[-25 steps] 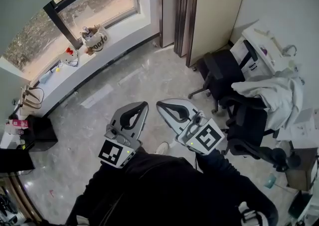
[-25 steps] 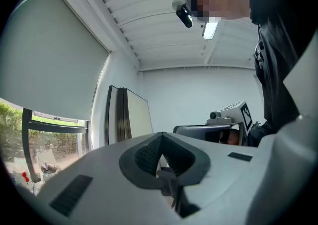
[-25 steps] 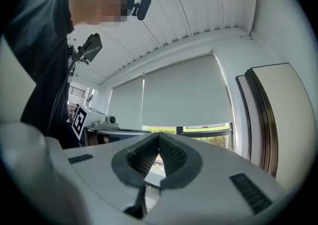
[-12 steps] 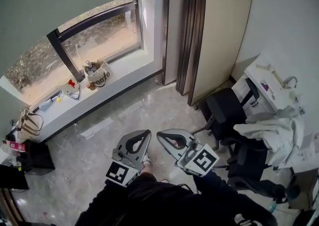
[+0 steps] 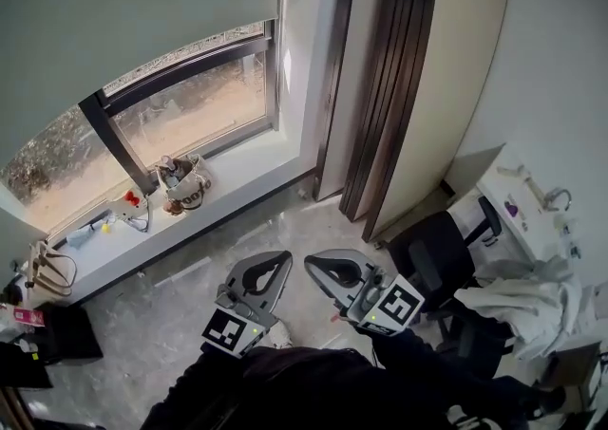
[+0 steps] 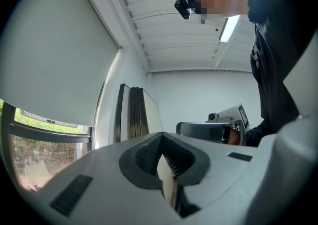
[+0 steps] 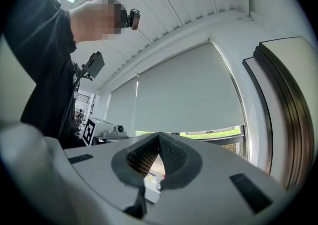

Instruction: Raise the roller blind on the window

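grey roller blind (image 5: pixel 123 20) hangs low at eleven o'clock, and with your left gripper (image 5: pixel 278 259) and right gripper (image 5: pixel 313 265) both clamped shut and empty, a careless reach could topple the sill bag (image 5: pixel 185 189).

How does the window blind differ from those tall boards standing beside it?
The roller blind is plain grey-green; the tall boards are cream with dark edges. The roller blind hangs down over the upper window; the tall boards stand on the floor, stacked together. Both are flat and plain.
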Demonstrator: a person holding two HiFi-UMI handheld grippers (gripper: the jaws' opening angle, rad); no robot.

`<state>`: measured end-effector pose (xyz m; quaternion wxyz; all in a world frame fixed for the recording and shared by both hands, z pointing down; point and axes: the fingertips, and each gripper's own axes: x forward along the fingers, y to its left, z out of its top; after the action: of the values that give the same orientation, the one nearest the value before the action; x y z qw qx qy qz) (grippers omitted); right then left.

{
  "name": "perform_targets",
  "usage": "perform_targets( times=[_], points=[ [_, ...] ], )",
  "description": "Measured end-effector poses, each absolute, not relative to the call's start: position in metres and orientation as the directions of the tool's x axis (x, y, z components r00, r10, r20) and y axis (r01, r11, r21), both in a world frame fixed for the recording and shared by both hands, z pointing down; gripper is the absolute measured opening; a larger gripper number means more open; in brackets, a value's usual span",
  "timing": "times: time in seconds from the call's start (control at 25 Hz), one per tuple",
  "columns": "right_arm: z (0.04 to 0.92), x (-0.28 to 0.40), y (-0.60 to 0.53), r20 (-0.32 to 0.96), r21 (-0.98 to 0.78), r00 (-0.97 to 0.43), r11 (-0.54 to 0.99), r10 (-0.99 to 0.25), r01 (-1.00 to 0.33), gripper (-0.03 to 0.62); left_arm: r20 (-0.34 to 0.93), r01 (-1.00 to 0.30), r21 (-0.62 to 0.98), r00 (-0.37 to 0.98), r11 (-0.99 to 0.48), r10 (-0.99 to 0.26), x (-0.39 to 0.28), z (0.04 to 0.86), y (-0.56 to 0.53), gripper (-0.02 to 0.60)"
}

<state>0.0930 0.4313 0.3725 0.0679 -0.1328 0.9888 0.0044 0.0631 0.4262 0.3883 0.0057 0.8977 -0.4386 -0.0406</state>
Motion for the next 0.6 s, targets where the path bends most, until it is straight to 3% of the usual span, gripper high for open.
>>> perform_targets(
  times=[0.4, 0.6],
  points=[
    [0.383, 0.058, 0.285, -0.095, -0.021, -0.946, 0.95, -0.311, -0.31, 0.003, -0.04, -0.807, 0.044, 0.588, -0.589, -0.808, 0.021, 0.394, 0.287, 0.006],
    [0.39, 0.045, 0.195, -0.059, -0.01, -0.963, 0.965, -0.263, -0.263, 0.003, -0.035, -0.813, 0.055, 0.579, -0.58, -0.814, 0.012, 0.401, 0.198, 0.006]
  ],
)
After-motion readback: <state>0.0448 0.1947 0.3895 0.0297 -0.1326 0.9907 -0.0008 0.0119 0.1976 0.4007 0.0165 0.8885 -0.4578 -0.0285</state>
